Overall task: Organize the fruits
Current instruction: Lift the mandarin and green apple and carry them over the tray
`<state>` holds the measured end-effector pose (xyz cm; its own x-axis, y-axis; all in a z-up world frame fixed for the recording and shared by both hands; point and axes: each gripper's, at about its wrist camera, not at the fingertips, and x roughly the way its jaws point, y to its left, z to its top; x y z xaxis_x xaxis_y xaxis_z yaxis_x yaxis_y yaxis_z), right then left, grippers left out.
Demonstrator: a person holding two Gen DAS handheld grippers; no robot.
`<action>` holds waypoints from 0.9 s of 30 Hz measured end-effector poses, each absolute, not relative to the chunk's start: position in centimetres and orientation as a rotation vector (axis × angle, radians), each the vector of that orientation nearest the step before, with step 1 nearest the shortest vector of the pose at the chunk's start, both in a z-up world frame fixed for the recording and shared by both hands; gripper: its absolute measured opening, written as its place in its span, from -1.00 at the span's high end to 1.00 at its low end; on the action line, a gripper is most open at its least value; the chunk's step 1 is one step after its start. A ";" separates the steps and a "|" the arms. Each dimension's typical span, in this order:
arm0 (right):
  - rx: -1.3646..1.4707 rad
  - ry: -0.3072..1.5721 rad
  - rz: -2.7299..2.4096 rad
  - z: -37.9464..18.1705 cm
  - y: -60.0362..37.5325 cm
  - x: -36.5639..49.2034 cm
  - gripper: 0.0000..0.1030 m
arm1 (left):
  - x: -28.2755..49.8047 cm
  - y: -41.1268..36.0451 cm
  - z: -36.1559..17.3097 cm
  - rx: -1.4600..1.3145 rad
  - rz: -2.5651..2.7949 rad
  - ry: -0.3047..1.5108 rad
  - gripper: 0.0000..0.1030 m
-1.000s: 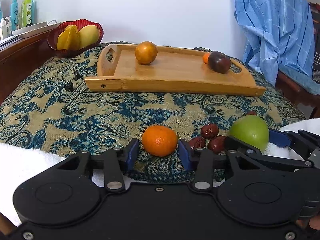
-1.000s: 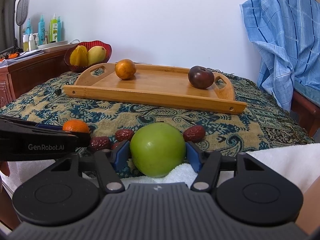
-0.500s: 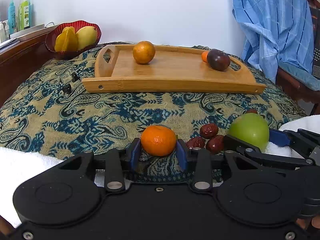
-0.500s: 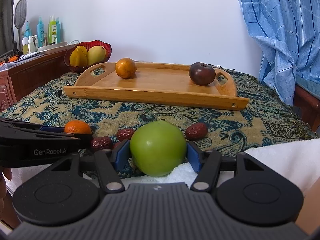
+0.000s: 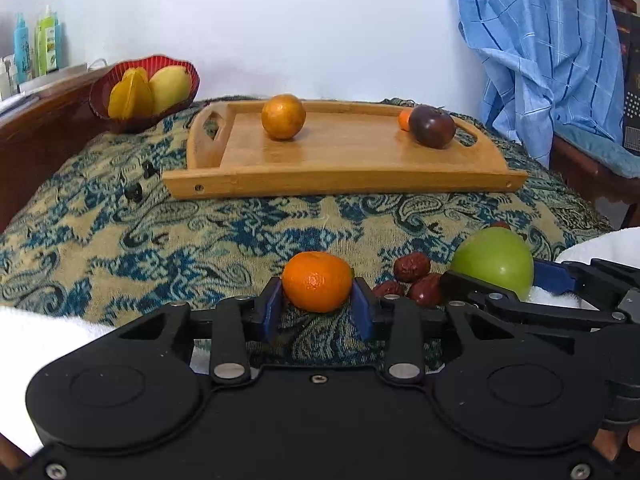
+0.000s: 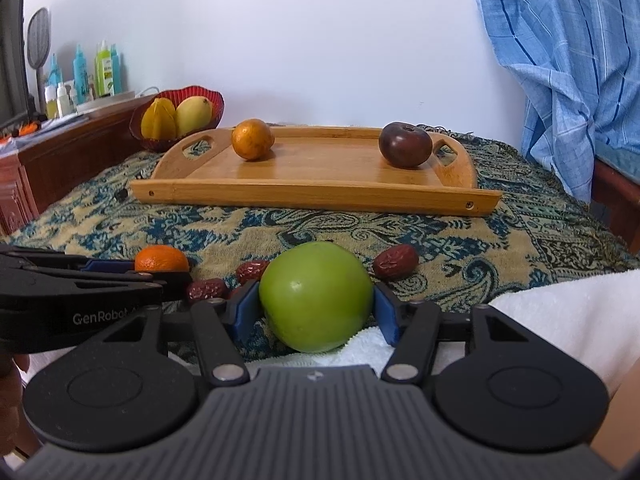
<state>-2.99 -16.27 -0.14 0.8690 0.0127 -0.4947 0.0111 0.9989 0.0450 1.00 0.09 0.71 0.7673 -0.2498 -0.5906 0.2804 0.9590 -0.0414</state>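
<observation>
Left wrist view shows a small orange mandarin [image 5: 317, 281] on the patterned cloth [image 5: 200, 236] at the near edge, sitting between the blue fingers [image 5: 273, 312] of the left gripper [image 5: 318, 314]; the fingers have just been closing and now press against both its sides. Just to the right lie several dark red dates [image 5: 412, 266], and beyond them the green apple [image 5: 494, 260] rests partly on a white towel [image 5: 596, 242].

From the right wrist view, the green apple [image 6: 316, 296] fills the space between the blue fingers [image 6: 245, 312] of the right gripper [image 6: 316, 314], which have just been closing and now touch it on both sides. One date [image 6: 395, 262] lies just right of the apple, the others to its left beside the mandarin [image 6: 161, 259].

Farther back, a wooden tray [image 5: 344, 182] lies across the cloth with an orange [image 5: 283, 117] towards its left end and a dark purple fruit [image 5: 432, 132] near its right handle, a small orange fruit [image 5: 404, 119] peeking out behind that. At far left a red bowl [image 5: 100, 98] holds yellow fruit [image 5: 168, 84]. A blue checked cloth [image 5: 540, 52] hangs at far right.
</observation>
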 end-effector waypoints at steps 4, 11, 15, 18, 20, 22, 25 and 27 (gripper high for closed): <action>0.070 0.496 0.002 0.1 -16.4 -3.2 -0.20 | 1.0 0.0 1.3 0.060 -0.286 0.613 0.32; 0.118 0.456 0.004 1.2 -17.3 -3.2 -0.20 | 1.7 0.3 2.6 0.043 -0.272 0.606 0.32; 0.106 0.419 0.005 2.4 -17.9 -2.5 -0.20 | 2.7 0.3 3.6 0.031 -0.262 0.599 0.32; 0.101 0.391 0.000 3.4 -18.6 -1.7 -0.20 | 3.6 0.2 4.5 0.015 -0.260 0.593 0.32; 0.106 0.378 -0.008 4.1 -19.1 -0.9 -0.20 | 4.2 0.1 5.0 0.018 -0.258 0.580 0.32; 0.113 0.367 -0.019 4.7 -19.8 -0.1 -0.20 | 4.8 -0.1 5.6 0.024 -0.261 0.566 0.32; 0.119 0.356 -0.033 5.5 -20.9 1.2 -0.20 | 6.0 -0.4 6.2 0.020 -0.265 0.564 0.32; 0.120 0.356 -0.045 6.0 -21.7 2.1 -0.20 | 6.9 -0.5 6.5 0.009 -0.268 0.570 0.32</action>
<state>2.12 -21.68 6.05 0.9365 -0.0227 -0.3498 0.0650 0.9918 0.1097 6.88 -0.54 6.47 0.8080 -0.2486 -0.5343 0.2535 0.9651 -0.0657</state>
